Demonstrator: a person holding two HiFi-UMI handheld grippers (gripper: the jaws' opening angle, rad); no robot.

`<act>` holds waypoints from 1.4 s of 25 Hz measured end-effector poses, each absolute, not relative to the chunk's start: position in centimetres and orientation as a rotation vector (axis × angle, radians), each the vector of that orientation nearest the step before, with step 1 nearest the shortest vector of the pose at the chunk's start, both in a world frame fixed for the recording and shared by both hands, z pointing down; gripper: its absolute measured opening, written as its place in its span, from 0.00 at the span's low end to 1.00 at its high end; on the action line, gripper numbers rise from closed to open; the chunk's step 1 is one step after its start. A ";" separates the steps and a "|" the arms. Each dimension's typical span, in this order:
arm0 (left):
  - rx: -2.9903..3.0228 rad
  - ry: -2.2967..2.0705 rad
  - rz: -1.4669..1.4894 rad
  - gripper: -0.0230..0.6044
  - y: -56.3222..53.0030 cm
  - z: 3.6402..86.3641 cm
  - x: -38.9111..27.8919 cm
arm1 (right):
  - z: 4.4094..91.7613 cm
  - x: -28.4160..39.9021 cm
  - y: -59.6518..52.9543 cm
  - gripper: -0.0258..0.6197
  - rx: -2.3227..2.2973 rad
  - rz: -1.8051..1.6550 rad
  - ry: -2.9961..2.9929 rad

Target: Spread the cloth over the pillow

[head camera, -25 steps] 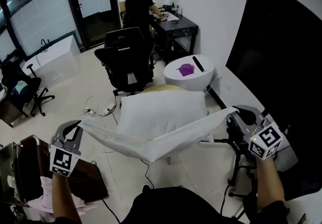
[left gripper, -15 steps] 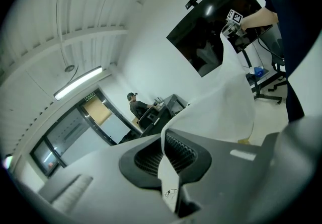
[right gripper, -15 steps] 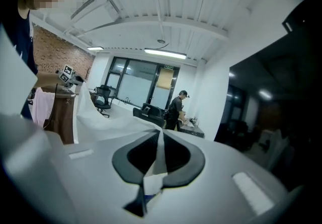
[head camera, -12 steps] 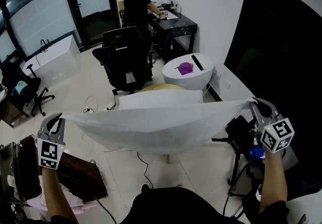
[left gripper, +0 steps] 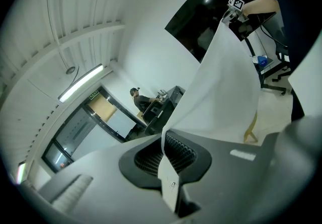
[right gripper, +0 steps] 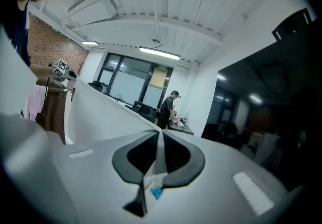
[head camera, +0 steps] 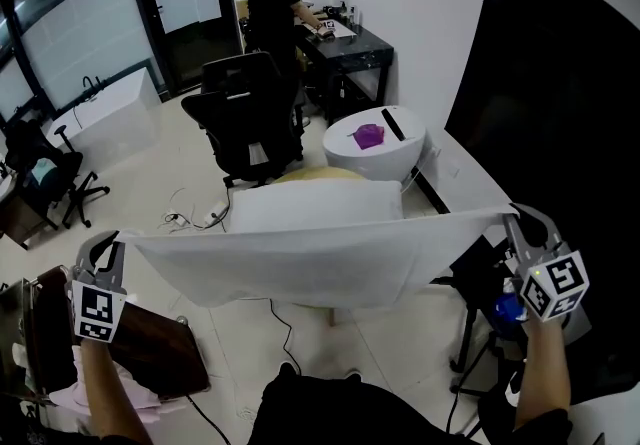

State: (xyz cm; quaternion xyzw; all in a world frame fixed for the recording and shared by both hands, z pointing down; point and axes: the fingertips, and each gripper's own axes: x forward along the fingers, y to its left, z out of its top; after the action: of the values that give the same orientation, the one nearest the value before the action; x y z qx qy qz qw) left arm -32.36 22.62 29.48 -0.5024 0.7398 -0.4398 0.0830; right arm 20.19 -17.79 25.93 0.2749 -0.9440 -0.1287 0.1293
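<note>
The cloth hangs in the air as a wide white band stretched between my two claws. Its top edge is taut and nearly level, and its lower edge sags in the middle. It is on my side of the pillow and hides the pillow's near lower part in the head view. The pillow's upper face shows above the cloth's top edge. I cannot tell whether the two touch.

My left claw is clenched on the cloth's left corner. In the left gripper view the fabric runs out from between the ribbed pads and sweeps away towards the other gripper. My right claw is clenched on the right corner. Its own view shows a thin strip of cloth pinched between jaws pressed together.

Beyond the pillow stands a black office chair. To its right is a round white table with a small purple object on it. Farther back a person stands at a black table by the wall. A large black panel fills the right side.
</note>
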 end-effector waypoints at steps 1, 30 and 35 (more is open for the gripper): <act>-1.507 2.205 -1.319 0.04 22.8 29.6 -32.3 | 25.9 20.3 -17.5 0.06 0.809 -0.399 -2.732; -1.940 2.046 -1.423 0.04 7.7 40.4 -44.9 | 31.5 9.3 -31.2 0.06 1.020 -0.318 -2.514; -2.005 2.039 -1.517 0.04 2.2 43.5 -47.8 | 35.7 6.0 -37.0 0.06 0.943 -0.271 -2.442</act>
State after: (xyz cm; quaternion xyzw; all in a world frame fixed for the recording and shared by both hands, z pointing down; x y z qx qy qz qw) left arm -47.79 2.21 43.54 -0.6186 0.6292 -0.4681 -0.0478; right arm 6.00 -36.98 35.74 0.3466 -0.8979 -0.0995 0.2524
